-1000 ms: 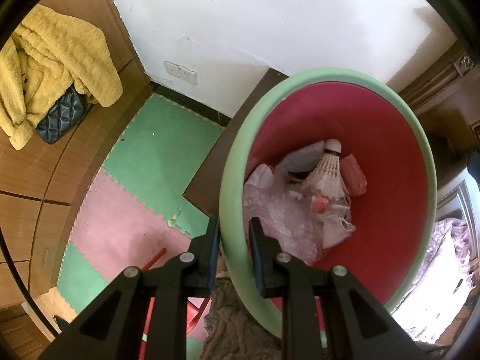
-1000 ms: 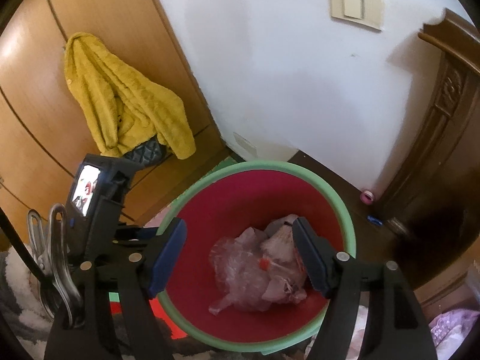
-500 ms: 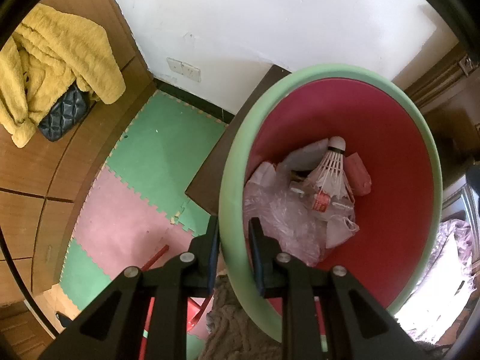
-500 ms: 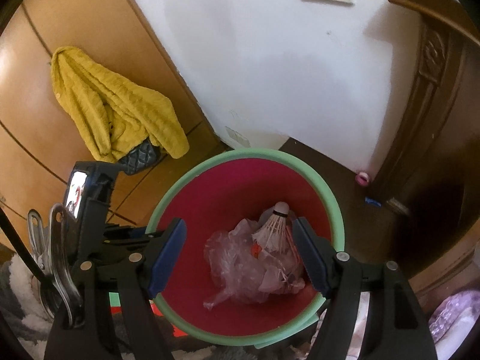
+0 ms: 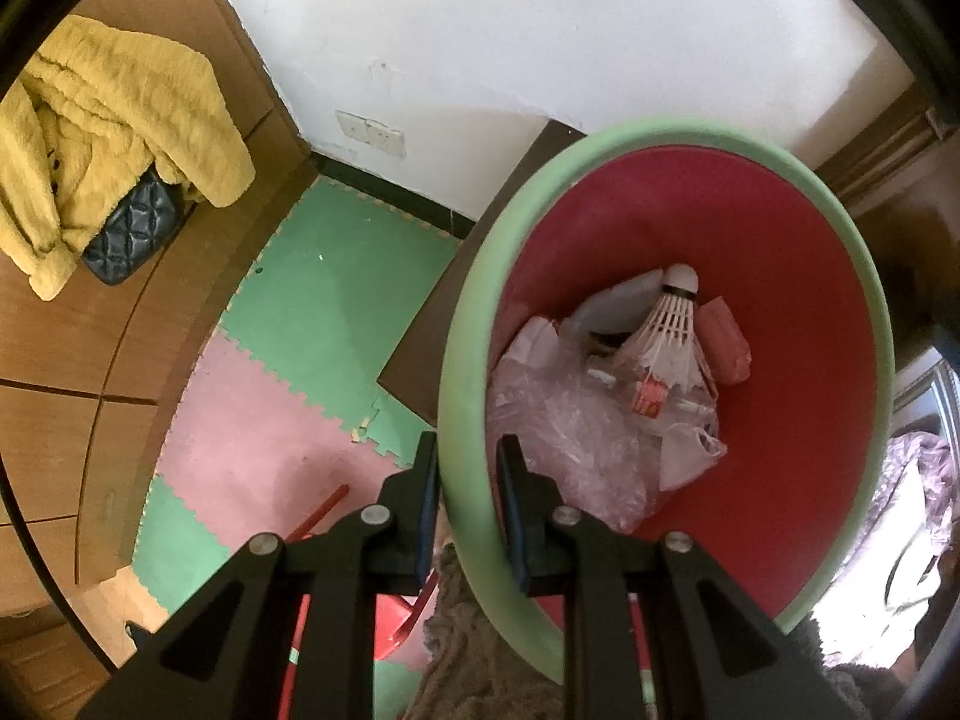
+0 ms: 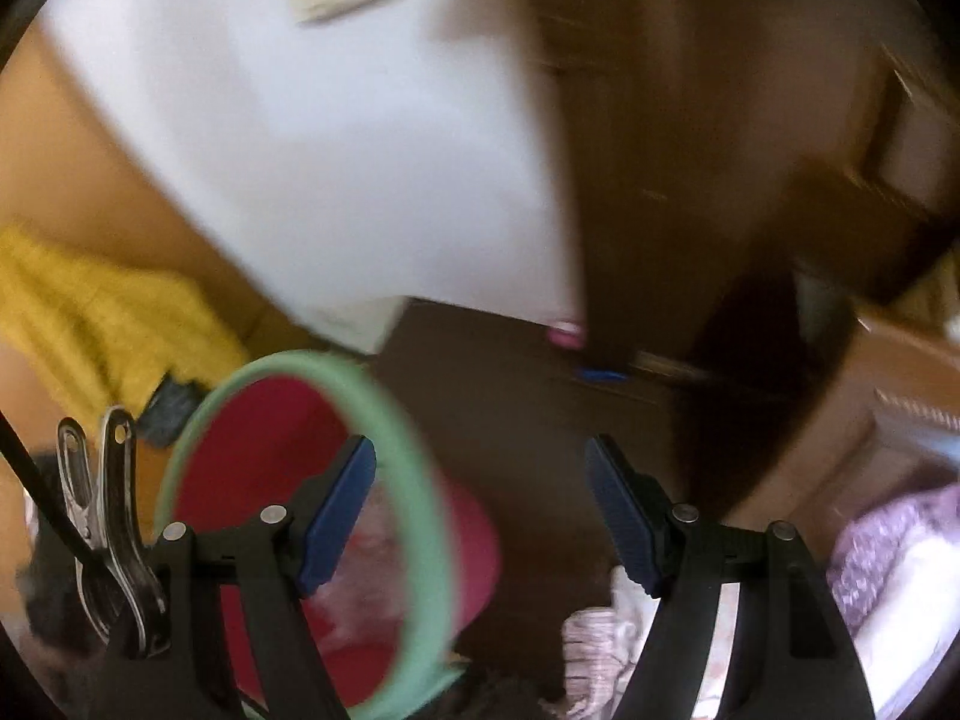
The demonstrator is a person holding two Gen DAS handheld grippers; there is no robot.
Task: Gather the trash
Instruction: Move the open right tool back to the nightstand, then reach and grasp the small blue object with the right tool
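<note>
**Two tongs, one bin of trash**

Left tongs (image 5: 467, 480): nearly closed, clamped on the bin's green rim (image 5: 462, 360). Bin (image 5: 798, 312): red inside, over the foam floor mat (image 5: 336, 300); holds a shuttlecock (image 5: 672, 330) and crumpled clear plastic (image 5: 564, 420). Right tongs (image 6: 480, 510): spread wide, holding nothing, right of the bin; view blurred.

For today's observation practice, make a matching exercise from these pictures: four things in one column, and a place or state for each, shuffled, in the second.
Column one:
1. shuttlecock
2. left gripper
3. yellow garment
4. right gripper

Column two:
A. draped over a dark quilted bag
B. jaws wide apart, nothing between them
C. lying on crumpled plastic inside the bin
D. jaws clamped on the bin's green rim

Pairs: 1-C, 2-D, 3-A, 4-B
</note>
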